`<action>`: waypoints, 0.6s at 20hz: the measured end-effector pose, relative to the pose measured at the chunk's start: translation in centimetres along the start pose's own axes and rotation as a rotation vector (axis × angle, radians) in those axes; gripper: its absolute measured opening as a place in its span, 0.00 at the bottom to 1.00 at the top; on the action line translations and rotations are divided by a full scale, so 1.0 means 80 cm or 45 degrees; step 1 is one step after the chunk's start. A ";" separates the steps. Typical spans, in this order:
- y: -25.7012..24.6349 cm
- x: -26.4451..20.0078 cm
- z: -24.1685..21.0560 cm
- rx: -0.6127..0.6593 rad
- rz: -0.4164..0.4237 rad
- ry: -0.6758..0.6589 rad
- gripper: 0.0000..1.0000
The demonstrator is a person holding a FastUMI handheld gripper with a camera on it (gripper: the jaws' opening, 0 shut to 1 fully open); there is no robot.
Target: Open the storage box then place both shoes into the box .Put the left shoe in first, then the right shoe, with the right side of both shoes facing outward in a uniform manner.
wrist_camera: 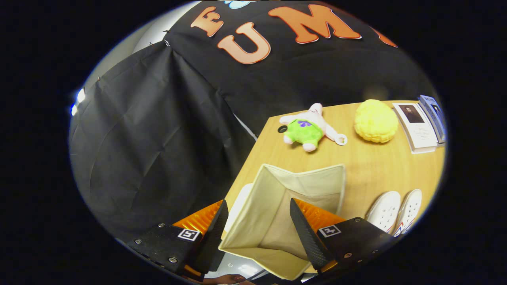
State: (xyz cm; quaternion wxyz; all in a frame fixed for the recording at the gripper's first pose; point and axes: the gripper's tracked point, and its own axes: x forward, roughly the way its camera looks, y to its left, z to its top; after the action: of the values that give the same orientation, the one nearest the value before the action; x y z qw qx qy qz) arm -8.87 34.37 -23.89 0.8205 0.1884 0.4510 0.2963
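A beige fabric storage box (313, 184) stands open-topped on the wooden table (368, 166), and I look down into its bare inside. My gripper (257, 223) hovers above it, open wide. One finger (216, 229) sits outside the box's left wall and the other finger (303, 231) is over its inside; nothing is held. A white flap or lid (241, 204) shows beside the left wall. A pair of white shoes (394, 211) lies side by side on the table to the right of the box, beyond the right finger.
Beyond the box lie a pink and green plush toy (309, 128), a yellow fuzzy ball (375, 120) and some books (422, 124). The table's left edge (247, 162) runs close to the box, with black cloth wall (158, 138) past it.
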 end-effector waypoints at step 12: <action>-0.252 -0.085 -0.107 0.051 -0.489 0.085 0.92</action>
State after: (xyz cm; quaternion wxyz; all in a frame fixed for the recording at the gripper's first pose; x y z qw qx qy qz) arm -12.65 15.10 -35.69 0.8427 0.1053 0.5113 0.1313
